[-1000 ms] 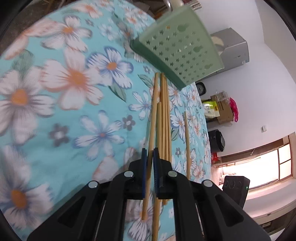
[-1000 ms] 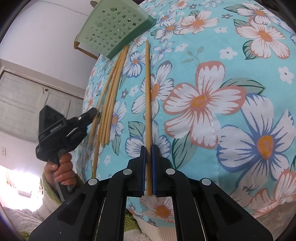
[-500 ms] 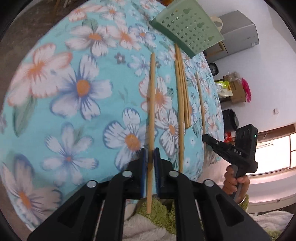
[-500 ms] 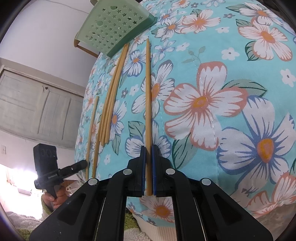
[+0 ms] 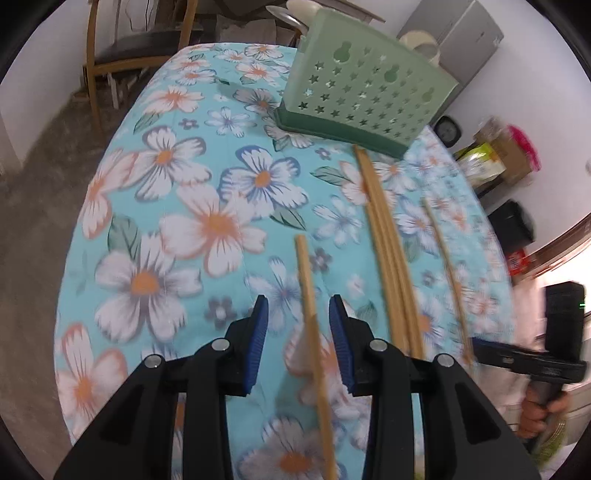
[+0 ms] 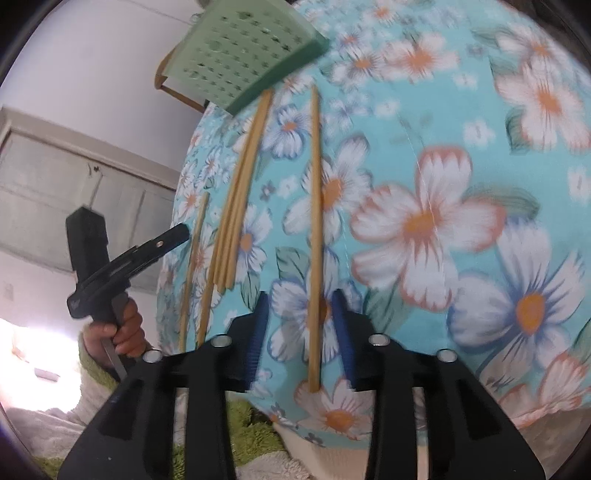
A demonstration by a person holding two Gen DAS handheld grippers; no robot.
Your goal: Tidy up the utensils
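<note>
Wooden chopsticks lie on the floral tablecloth [image 5: 192, 221] in front of a green perforated utensil holder [image 5: 365, 92], which also shows in the right wrist view [image 6: 240, 48]. My left gripper [image 5: 299, 314] is open, its blue pads either side of one chopstick [image 5: 312, 325] lying on the cloth. A bundle of several chopsticks [image 5: 388, 251] and a single one [image 5: 447, 266] lie to its right. My right gripper [image 6: 297, 317] is open around another chopstick [image 6: 316, 229]. The bundle [image 6: 236, 206] lies to its left.
A wooden chair [image 5: 122, 51] stands beyond the table's far left corner. A grey cabinet [image 5: 458, 33], bags and a black bin [image 5: 513, 221] stand at the right wall. The table's near edge drops to green and white fabric [image 6: 258, 435].
Both grippers have opened and let go of their chopsticks, which now lie on the cloth. The left gripper has swung its view toward the holder.
</note>
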